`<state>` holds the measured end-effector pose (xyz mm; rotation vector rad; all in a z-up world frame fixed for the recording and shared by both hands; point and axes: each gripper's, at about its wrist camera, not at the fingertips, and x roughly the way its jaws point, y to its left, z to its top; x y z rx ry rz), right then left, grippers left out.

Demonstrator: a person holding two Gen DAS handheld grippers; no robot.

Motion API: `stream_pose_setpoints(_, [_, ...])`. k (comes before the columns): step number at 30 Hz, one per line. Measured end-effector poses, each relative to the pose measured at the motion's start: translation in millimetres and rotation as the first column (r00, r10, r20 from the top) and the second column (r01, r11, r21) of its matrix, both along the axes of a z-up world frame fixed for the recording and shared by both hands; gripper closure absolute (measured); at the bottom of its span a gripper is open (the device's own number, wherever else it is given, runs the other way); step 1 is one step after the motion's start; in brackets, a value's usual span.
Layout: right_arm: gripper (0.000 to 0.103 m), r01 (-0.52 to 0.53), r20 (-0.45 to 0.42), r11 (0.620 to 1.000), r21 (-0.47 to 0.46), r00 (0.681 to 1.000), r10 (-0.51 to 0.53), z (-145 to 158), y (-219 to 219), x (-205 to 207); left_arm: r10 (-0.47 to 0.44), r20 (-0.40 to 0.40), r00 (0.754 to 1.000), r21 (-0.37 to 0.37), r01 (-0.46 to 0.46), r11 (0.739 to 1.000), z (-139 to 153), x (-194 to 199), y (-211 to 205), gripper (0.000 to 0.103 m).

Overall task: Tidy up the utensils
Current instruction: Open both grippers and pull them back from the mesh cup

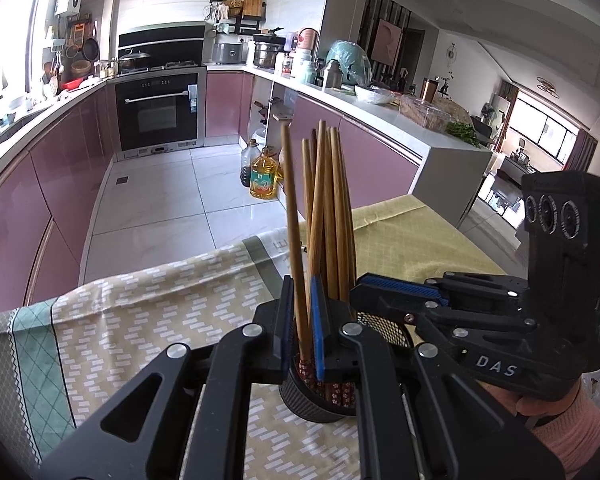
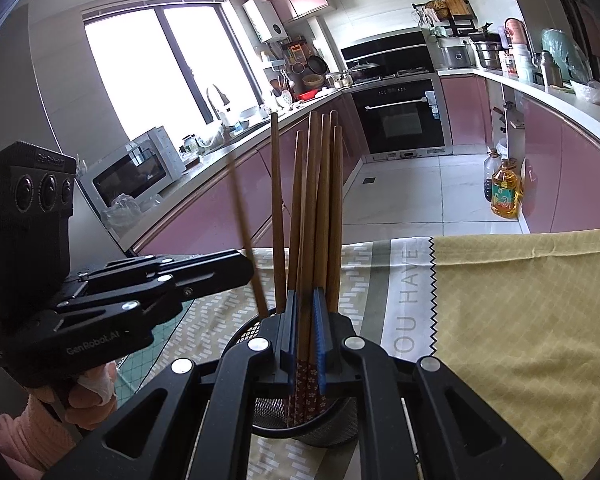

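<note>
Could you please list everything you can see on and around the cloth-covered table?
Brown wooden chopsticks: about seven, brown, upright in the holder.
Black mesh cylinder holder: one, black, on the patterned cloth.
Beige brick-patterned cloth: one, beige and teal, under the holder.
Yellow checked cloth: one, yellow, beside the patterned cloth.
Yellow oil bottle: one, on the floor.
Left gripper: black, blue pads, shut on one chopstick.
Right gripper: black, shut on chopsticks.
</note>
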<state>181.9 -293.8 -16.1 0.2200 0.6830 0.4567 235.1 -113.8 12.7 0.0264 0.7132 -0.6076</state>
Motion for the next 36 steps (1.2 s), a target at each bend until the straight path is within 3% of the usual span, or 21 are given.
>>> stream_pose_setpoints(5, [0.081,0.003,0.016,1.000,-0.013,1.000,-0.003,0.9,0.3,-6.5,0.011,-0.012,1.000,-0.018,-0.011,1.000,-7.0,0.7,5.9,0.089])
stream_pose_setpoints(9, [0.071,0.019,0.060,0.999,-0.050,0.998,-0.016,6.4,2.4,-19.0,0.054,0.031,0.998,-0.040,-0.053,0.998,-8.3,-12.8,18.4,0.066])
stream_pose_setpoints(11, [0.050,0.037,0.093,0.996,-0.079,0.995,-0.030,9.5,4.0,-27.7,0.081,0.062,0.995,-0.046,-0.079,0.996,-9.1,-23.9,25.2,0.054])
stream_pose_setpoints(17, [0.019,0.090,0.188,0.986,-0.143,0.980,-0.062,11.9,8.8,-52.3,0.180,0.172,0.968,-0.059,-0.173,0.983,-7.4,-58.9,50.0,0.015])
stream_pose_setpoints(20, [0.008,0.115,0.214,0.978,-0.175,0.974,-0.076,9.5,10.6,-63.0,0.223,0.223,0.949,-0.071,-0.212,0.975,-6.0,-79.0,60.4,0.006])
stream_pose_setpoints(27, [0.007,0.172,0.305,0.970,-0.174,0.946,-0.113,12.3,15.6,-94.9,0.337,0.328,0.883,-0.103,-0.322,0.941,-4.8,-122.0,84.3,0.006])
stream_pose_setpoints(36, [0.007,0.201,0.387,0.962,-0.184,0.914,-0.117,17.5,26.2,-121.4,0.422,0.375,0.825,-0.113,-0.412,0.904,-1.0,-150.6,98.7,0.006])
